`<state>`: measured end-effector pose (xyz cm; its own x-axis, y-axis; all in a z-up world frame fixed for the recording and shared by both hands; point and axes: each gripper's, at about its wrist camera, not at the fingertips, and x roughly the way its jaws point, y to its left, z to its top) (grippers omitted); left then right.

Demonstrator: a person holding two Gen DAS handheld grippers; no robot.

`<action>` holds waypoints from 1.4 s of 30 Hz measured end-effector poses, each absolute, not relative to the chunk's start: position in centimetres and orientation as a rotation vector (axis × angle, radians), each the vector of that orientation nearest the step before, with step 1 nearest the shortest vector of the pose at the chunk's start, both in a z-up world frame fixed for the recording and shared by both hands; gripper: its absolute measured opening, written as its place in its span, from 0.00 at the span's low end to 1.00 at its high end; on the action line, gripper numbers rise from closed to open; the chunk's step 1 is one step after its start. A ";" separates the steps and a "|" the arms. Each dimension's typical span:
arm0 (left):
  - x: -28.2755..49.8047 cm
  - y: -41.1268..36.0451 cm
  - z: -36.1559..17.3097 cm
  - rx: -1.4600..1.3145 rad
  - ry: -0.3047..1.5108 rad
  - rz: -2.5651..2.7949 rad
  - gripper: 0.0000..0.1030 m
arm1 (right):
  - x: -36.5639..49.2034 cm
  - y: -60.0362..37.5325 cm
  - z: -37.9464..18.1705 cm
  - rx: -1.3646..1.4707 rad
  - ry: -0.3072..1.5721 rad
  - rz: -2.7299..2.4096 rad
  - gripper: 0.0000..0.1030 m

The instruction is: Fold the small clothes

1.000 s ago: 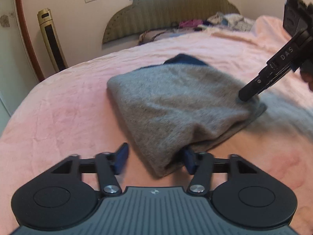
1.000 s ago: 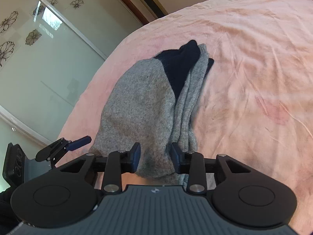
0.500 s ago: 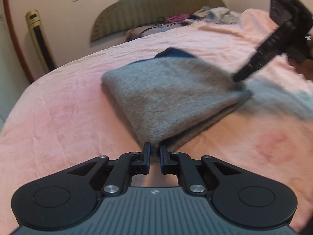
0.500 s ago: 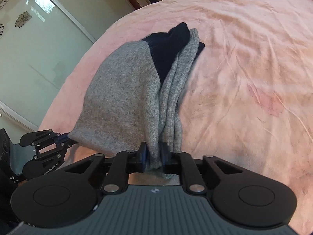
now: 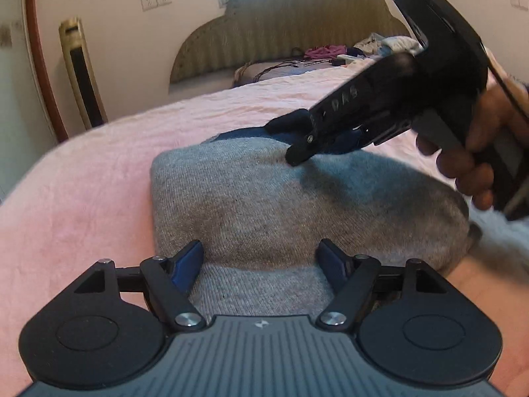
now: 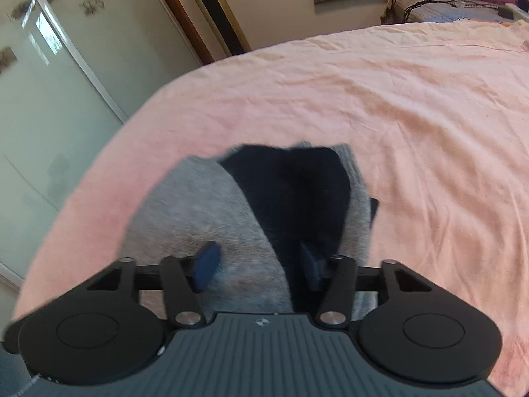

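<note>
A soft grey knitted garment with a dark navy part (image 5: 264, 198) lay folded on the bed's pink fuzzy blanket (image 5: 82, 182). It sat in the middle of the bed, well apart from the pile of other clothes near the padded headboard (image 5: 297, 33).

The left hand-held gripper (image 5: 261, 258) was low at the near edge of the grey garment. Its jaws were opening wide. The grey knit lay between them, but the blue pads (image 5: 188, 261) did not press on it.

The right hand-held gripper (image 6: 258, 264) hung over the far side, near the navy part (image 6: 297, 192). A hand (image 5: 469, 158) held its handle. Its jaws stood partly apart and gripped nothing. The cloth showed below and between them.

The garment looked light, floppy and a bit fluffy. It would likely bend and sag when lifted, and the layers could slide apart. A good place to take hold seemed to be a corner or a folded edge, pinching all layers together. The knit looked rough enough not to slip. The blanket looked soft and wrinkly, so the garment might drag on it.
</note>
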<state>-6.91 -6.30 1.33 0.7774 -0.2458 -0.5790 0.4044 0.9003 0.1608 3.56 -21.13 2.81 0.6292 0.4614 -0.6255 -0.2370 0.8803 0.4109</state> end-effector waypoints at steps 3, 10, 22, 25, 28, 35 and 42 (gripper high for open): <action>-6.7 -5.9 1.4 0.251 0.590 -0.368 0.76 | 3.5 -22.5 2.5 0.377 0.812 0.419 0.32; -6.6 -5.6 1.6 0.234 0.587 -0.373 0.77 | 1.7 -20.9 7.4 0.356 0.754 0.408 0.55; -6.4 -5.5 1.6 0.224 0.586 -0.379 0.78 | 2.3 -18.7 5.3 0.177 0.842 0.347 0.57; -6.4 -5.6 1.6 0.225 0.585 -0.379 0.78 | 0.2 -18.1 6.8 0.193 0.810 0.386 0.62; -6.5 -5.6 1.6 0.230 0.580 -0.382 0.78 | 0.2 -17.8 4.7 0.137 0.861 0.384 0.68; -9.8 -0.7 3.4 -0.012 0.635 -0.257 0.79 | -4.7 -21.1 8.2 0.284 0.754 0.375 0.69; -11.5 -1.5 2.5 0.033 0.682 -0.168 0.79 | -12.3 -21.0 6.2 0.218 0.728 0.221 0.95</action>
<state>-11.49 -1.53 2.54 0.7631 -0.1435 -0.6302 0.1654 0.9859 -0.0243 -12.29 -20.96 6.23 0.7257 0.2737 -0.6313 -0.1235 0.9544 0.2718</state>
